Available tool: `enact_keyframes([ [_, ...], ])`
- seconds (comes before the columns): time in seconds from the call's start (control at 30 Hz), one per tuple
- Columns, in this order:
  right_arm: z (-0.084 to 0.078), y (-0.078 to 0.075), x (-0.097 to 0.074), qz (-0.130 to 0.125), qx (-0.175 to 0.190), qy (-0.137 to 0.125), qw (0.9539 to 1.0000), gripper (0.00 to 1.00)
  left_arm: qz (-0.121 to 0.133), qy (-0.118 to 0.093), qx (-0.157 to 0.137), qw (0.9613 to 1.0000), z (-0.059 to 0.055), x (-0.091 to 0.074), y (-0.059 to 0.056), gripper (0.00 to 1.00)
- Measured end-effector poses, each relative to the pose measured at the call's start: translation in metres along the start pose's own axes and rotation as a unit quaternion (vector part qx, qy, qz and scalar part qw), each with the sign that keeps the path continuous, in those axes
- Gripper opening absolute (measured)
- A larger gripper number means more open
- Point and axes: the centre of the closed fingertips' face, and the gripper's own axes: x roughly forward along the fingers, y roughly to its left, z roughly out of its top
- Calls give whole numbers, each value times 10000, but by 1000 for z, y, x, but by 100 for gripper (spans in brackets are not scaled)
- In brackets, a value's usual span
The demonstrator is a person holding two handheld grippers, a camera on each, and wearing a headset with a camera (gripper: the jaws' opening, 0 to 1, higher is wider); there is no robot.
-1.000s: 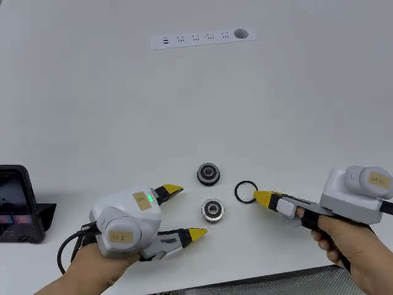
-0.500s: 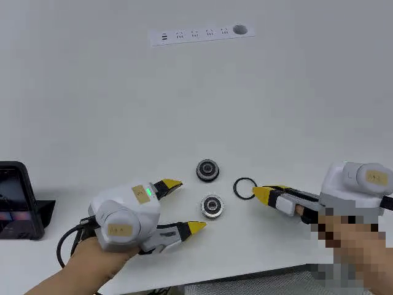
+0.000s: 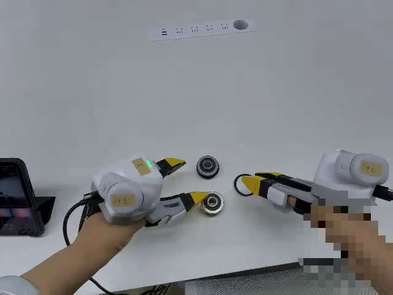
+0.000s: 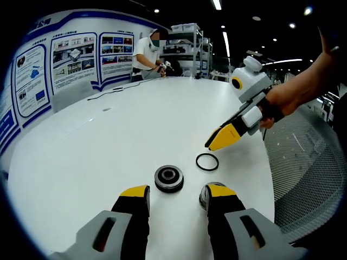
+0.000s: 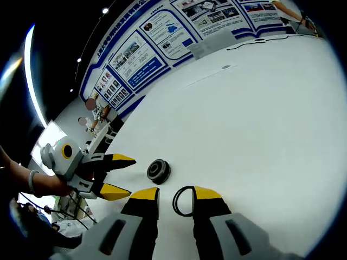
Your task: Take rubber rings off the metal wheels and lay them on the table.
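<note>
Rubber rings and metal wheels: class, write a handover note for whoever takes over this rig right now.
Left gripper: open, one jaw tip at the near wheel.
Right gripper: open, jaws at the loose ring, which lies on the table.
Done: one ring is off; the near wheel looks bare.
Left: the far wheel has its black ring on.

I get bright, even overhead light on the white table [image 3: 184, 92], with only faint, soft shadows. Ceiling lights [image 4: 218, 4] glare as hard spots in the left gripper view. Both gripper views bend strongly toward their edges, stretching the posters [image 5: 146, 40].
</note>
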Motion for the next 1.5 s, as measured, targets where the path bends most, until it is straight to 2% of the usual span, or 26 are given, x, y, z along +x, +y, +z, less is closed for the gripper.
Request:
enact_keyframes([
  [0.2,2,3,4,55,5,-2,10000,25,-23,-4,55,10000,6,7,2,37],
  [0.63,2,13,13,214,28,49,9998,24,-55,147,242,9996,10,25,6,26],
  [1.03,8,20,26,400,181,78,9990,24,-91,394,289,9988,3,35,9,20],
  [1.5,11,19,42,519,371,177,9978,24,-159,404,247,9988,2,38,9,16],
])
